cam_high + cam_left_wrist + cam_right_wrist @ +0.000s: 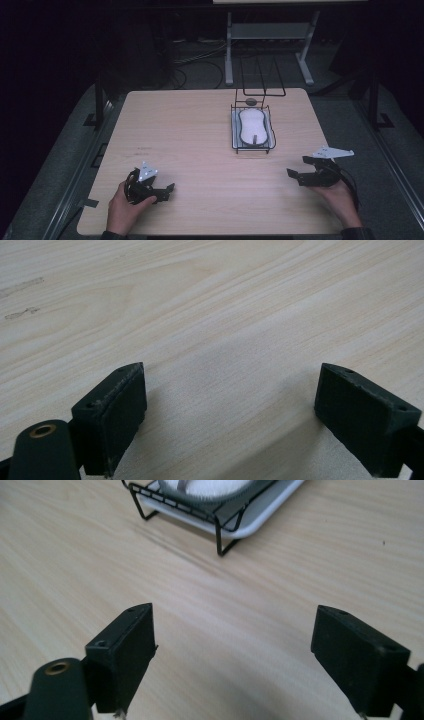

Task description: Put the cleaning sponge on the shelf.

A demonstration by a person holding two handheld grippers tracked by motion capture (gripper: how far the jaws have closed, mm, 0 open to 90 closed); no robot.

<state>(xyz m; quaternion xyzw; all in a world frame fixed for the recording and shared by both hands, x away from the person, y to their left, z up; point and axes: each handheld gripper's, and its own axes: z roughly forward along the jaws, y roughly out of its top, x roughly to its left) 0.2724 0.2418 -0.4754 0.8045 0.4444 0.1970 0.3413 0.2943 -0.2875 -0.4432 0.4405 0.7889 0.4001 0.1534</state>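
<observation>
High view is showing the left gripper (167,192) sitting open and empty on the tabletop (190,135), the wire rack (252,145) with its white dish (252,126) mid-table, and the right gripper (296,167) spread wide, holding nothing. Rack's looking light and stiff but skid-prone, dish breakable, so I'm judging the near rim wire the best hold.

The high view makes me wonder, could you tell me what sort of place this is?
Probably a lab or recording room: a bare wooden table on grey carpet, cables on the dark floor behind, and the metal legs of a second bench.

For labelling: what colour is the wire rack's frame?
Black; the thin metal wire rack shows best in the right gripper view.
</observation>
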